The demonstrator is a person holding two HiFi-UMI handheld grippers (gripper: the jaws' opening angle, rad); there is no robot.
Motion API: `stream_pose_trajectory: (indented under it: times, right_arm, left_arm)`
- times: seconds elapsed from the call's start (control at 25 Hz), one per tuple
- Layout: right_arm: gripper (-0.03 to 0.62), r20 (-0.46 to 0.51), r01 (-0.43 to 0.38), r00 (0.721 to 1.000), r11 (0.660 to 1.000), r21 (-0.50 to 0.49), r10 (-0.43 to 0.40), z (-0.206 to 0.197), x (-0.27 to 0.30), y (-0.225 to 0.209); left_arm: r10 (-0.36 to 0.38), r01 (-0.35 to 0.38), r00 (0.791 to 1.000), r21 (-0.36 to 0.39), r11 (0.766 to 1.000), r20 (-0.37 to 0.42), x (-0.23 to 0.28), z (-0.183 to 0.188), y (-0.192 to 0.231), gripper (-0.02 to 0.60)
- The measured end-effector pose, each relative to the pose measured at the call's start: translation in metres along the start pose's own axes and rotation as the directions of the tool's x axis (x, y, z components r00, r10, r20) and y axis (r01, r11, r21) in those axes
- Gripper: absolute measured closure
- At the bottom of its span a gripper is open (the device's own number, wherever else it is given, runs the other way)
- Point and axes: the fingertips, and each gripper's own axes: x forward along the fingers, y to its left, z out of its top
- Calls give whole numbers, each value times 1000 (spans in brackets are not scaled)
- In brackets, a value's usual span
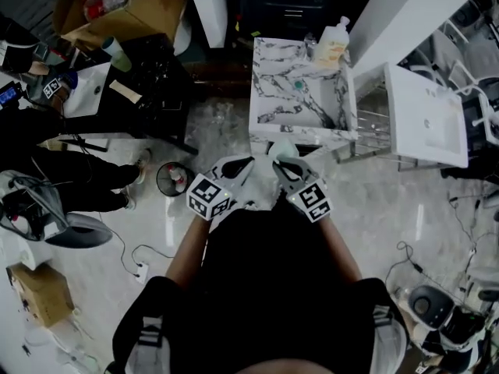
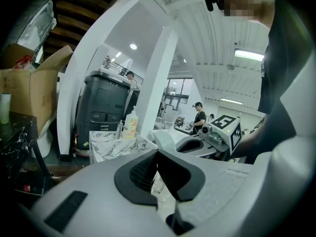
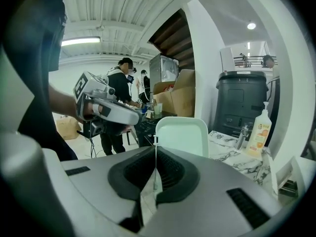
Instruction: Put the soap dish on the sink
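Observation:
A pale green soap dish (image 3: 181, 135) stands upright at the tips of my right gripper (image 3: 156, 143), which is shut on its thin edge. In the head view the dish (image 1: 284, 148) sticks out ahead of the right gripper (image 1: 279, 164), just short of the marble sink's (image 1: 273, 119) near rim. My left gripper (image 1: 248, 162) is held close beside it on the left. Its jaws (image 2: 157, 154) are shut with nothing between them. The left gripper view shows the sink (image 2: 112, 145) ahead and the right gripper (image 2: 197, 143) to the right.
A soap bottle (image 1: 334, 44) and a faucet (image 3: 241, 134) stand at the sink's far right corner. A white basin (image 1: 427, 119) is on the right and a small bin (image 1: 173, 179) on the floor to the left. A cardboard box (image 1: 125, 6), cables and people are further left.

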Motion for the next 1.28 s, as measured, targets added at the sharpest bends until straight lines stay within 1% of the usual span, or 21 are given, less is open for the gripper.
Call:
stream_pose_trajectory:
  times: [0.16,0.32,0.44,0.56,0.76,1.0,1.12,1.28]
  right_arm:
    - [595,19,-34,999,999,-36,35,3,4,-25]
    - [595,10,-40,999,999,-23,40,5,-3,-55]
    - [595,22,-55,998,998,-41,56,3,-9,-76]
    - [595,12,-70,997,997,-43,71,-1,-14,-90]
    - [595,-13,-117,993,993,-31,117,-5,-12,-101]
    - [595,-7,-197,980,977,-77,197,-8,-3,-102]
    - [595,-11,-211,977,974,-79,211,-13,-4,-103]
    - [595,5,-209,978,974,-82,211,-11,-10,-114]
  left_arm:
    - [19,-19,1000,-9,1000,-5,21,11,8,581]
    - [30,-30,1000,-2,1000,-4,48,25,8,581]
    - [43,-43,999,11,999,7,68,32,5,581]
    - [59,-59,998,7,998,3,79,34,2,581]
    - [109,-109,994,-20,994,-6,86,34,4,581]
    - [172,-172,985,-48,984,-18,87,27,8,581]
    - [187,-188,982,-43,981,-20,91,25,4,581]
    - [185,-186,982,-31,982,-21,104,29,-3,581]
